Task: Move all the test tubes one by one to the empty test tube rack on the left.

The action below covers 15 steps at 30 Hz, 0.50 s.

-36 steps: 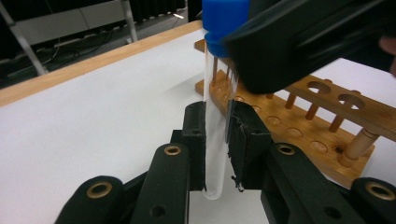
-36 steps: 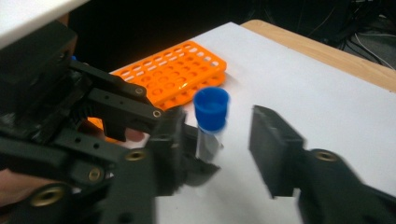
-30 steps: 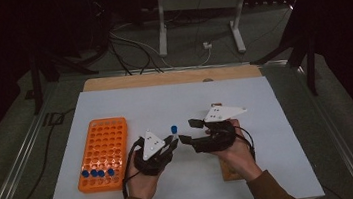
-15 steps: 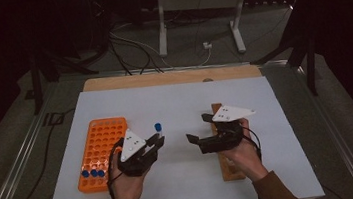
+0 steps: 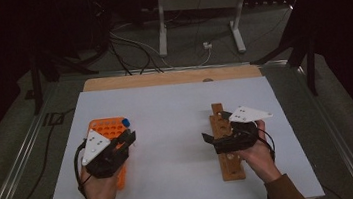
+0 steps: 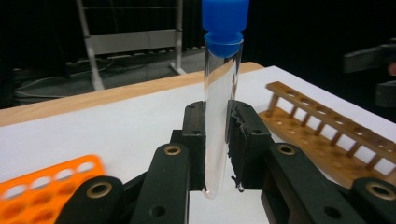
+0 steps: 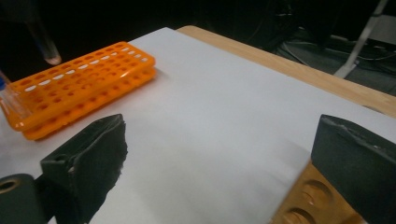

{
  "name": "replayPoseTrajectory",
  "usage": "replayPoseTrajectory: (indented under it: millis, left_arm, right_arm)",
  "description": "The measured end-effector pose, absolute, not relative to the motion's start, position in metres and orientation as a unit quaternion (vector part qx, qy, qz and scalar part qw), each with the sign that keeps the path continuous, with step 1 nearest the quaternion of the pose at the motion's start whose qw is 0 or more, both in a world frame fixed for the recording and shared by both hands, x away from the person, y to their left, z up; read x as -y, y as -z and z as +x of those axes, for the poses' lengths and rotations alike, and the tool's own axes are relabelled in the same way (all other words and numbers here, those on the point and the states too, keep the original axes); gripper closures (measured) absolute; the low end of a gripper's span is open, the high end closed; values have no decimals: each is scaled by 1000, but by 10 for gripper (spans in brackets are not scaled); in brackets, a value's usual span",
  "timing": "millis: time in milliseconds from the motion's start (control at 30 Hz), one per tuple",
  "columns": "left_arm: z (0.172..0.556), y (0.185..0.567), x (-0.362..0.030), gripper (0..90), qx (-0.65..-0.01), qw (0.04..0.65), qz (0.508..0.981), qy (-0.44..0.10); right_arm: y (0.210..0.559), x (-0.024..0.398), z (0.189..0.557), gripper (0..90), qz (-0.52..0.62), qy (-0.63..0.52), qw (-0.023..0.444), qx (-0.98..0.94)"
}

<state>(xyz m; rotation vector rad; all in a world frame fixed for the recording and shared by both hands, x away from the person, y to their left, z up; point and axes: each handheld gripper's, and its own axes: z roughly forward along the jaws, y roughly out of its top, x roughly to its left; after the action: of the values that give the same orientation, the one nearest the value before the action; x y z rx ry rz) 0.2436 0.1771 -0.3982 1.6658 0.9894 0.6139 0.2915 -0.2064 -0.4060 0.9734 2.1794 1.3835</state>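
Note:
A clear test tube with a blue cap [image 6: 219,116] stands upright between the pads of my left gripper [image 6: 217,109], which is shut on it. In the high view that left gripper [image 5: 129,137] hovers over the orange tube rack [image 5: 105,128], the blue cap [image 5: 125,121] sticking up. My right gripper [image 5: 208,140] hangs over the wooden rack [image 5: 232,166] at the right. Its jaws have just been opening and stand wide, nothing between them. In the right gripper view, that gripper [image 7: 224,154] frames bare white tabletop.
The orange rack [image 7: 79,79] holds a few capped tubes at its near end [image 7: 11,105]. The wooden rack [image 6: 322,135] has a row of holes. A white mat [image 5: 175,109] covers the table, with a wooden edge strip [image 5: 162,78] at the far side. Cables and a stand lie beyond.
The two grippers were together at the middle; the left one has moved left with the tube to above the orange rack. The right one has opened and drawn right over the wooden rack.

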Motion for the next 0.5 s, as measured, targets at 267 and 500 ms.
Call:
replayPoseTrajectory:
  millis: [267, 500]
  left_arm:
    - [235, 399, -219, 784, -438, 519, 679, -280]
    - [230, 406, -259, 784, -473, 514, 653, -293]
  right_arm:
    - [411, 225, 290, 31, 365, -500, 200, -760]
    - [411, 240, 292, 30, 383, -507, 204, -745]
